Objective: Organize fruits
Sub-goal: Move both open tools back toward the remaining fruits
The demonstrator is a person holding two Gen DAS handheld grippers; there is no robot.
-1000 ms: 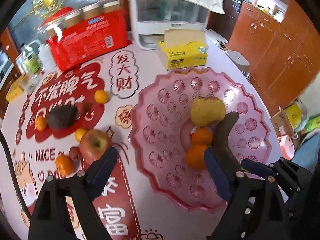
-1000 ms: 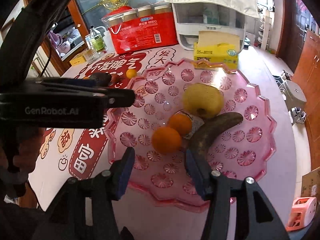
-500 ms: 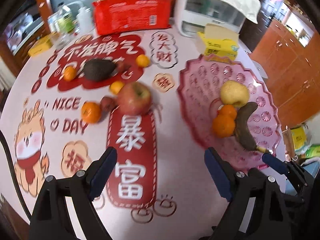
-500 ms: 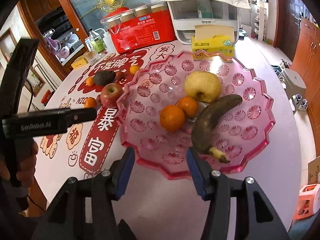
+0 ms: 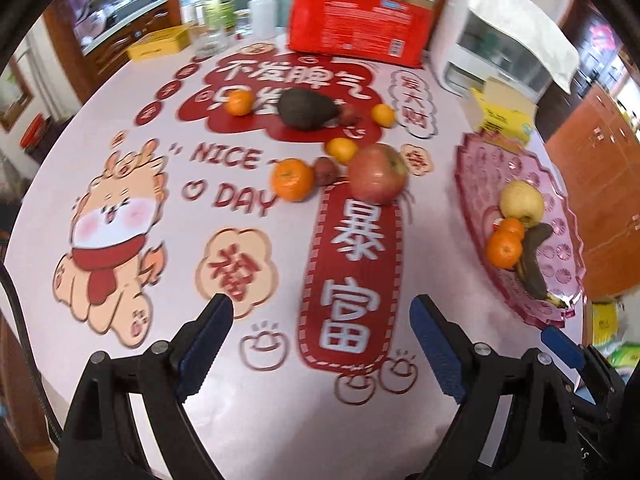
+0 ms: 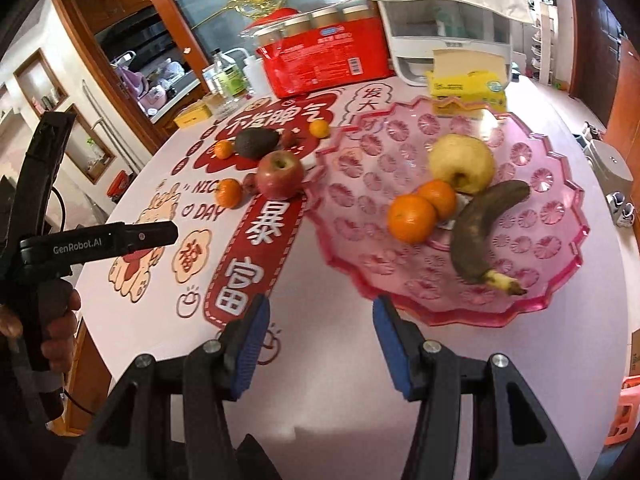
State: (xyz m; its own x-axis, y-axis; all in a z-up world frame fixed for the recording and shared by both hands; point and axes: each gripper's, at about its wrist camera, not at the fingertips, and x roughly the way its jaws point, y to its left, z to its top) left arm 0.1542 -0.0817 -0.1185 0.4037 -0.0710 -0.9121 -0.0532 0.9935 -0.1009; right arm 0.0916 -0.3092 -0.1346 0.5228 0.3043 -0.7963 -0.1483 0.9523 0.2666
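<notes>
A pink scalloped fruit plate (image 6: 560,264) (image 5: 472,200) holds a yellow apple (image 6: 462,162), two oranges (image 6: 412,218) and a dark banana (image 6: 480,232). On the table left of it lie a red apple (image 5: 376,178) (image 6: 280,174), a dark avocado (image 5: 306,110), several small oranges (image 5: 292,180) and small dark red fruits (image 5: 325,170). My left gripper (image 5: 322,320) is open and empty above the printed tablecloth, well short of the red apple. My right gripper (image 6: 318,316) is open and empty at the plate's near left edge.
At the back stand a red package of jars (image 5: 356,28), a white appliance (image 5: 500,52) under a cloth, a yellow tissue box (image 6: 466,88), bottles (image 5: 218,8) and a flat yellow box (image 5: 160,42). The table edge curves off at left.
Both grippers have pulled back from the plate. The left one swung left, so the loose fruits now lie ahead of it. Both stay open and empty.
</notes>
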